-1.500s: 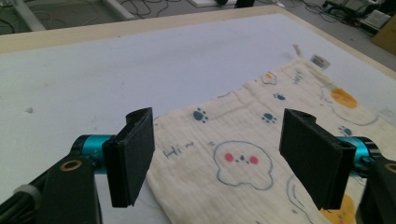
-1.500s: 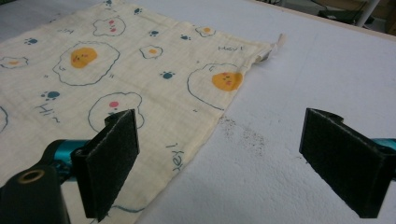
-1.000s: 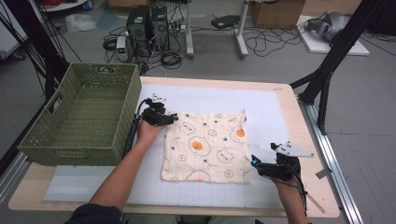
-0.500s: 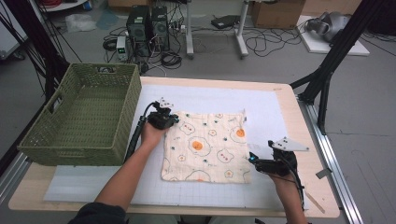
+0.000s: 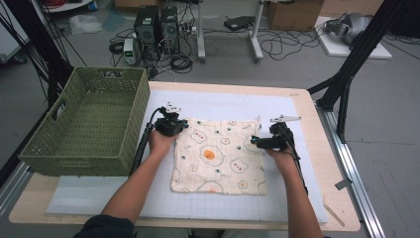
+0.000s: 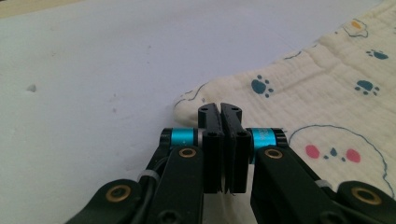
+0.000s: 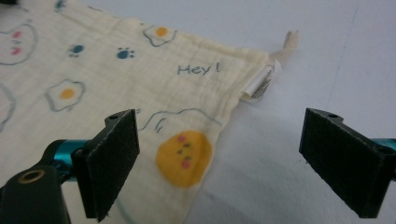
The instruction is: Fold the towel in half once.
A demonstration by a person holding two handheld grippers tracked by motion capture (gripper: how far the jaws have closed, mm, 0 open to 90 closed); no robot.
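Tongs, left (image 6: 220, 108): jaws pressed together at the cloth's (image 5: 220, 153) far-left corner; whether fabric is pinched between them is hidden. Tongs, right (image 7: 219, 140): jaws wide apart, straddling the cloth's right edge. Cloth lies flat on the tabletop (image 5: 307, 106), beside a green basket (image 5: 84, 124).

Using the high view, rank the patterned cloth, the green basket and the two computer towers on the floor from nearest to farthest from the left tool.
1. Patterned cloth, right beside the left tool.
2. Green basket, to its left.
3. Computer towers, on the floor beyond the table.
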